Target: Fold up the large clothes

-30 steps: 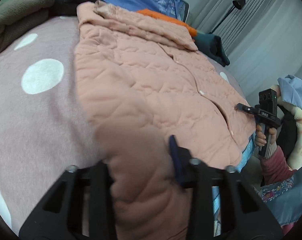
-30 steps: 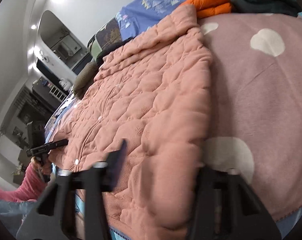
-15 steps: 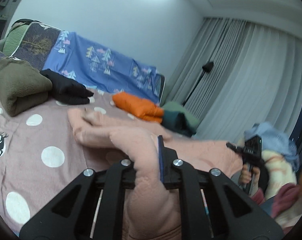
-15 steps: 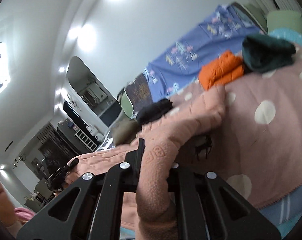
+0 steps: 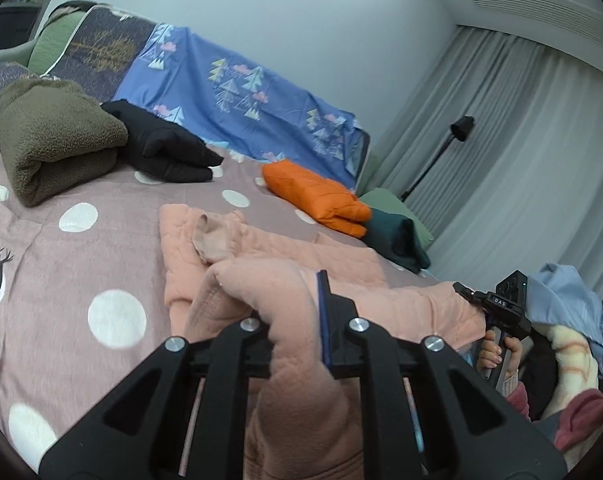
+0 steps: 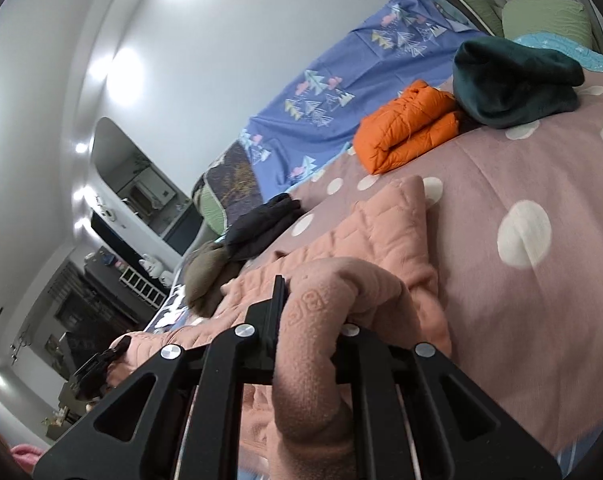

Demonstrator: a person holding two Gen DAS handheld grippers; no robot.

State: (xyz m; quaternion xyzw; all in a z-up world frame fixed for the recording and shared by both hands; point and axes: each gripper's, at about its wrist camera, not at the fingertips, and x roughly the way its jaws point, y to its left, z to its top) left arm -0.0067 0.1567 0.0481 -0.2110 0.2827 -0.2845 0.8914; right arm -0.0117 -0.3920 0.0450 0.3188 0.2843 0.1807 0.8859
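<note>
Both claws are now lifting the near hem of a pink quilted jacket [image 5: 269, 248] off the bed [image 5: 61, 248], where a second ago it was lying spread flat with the claws standing open around its edge. The left claw [image 5: 297, 320] has just been closing and is now pinching a thick fold of the hem; the right claw [image 6: 313, 320] is likewise clamping a bunched fold at the jacket's right near corner. Seen from the left claw, the right claw [image 5: 467, 292] is gripping the cloth at the far right, a hand [image 5: 497, 352] around its handle. The jacket's near half is rising in a soft ridge between the two grips, its fleecy lining showing, while the collar end is lying on the dotted pink bedspread [image 6: 541, 280]. Beyond it, at the far side of the bed, are sitting folded olive [image 5: 49, 140], black [image 5: 165, 148], orange [image 5: 317, 196] and dark green [image 6: 513, 80] garments.
</note>
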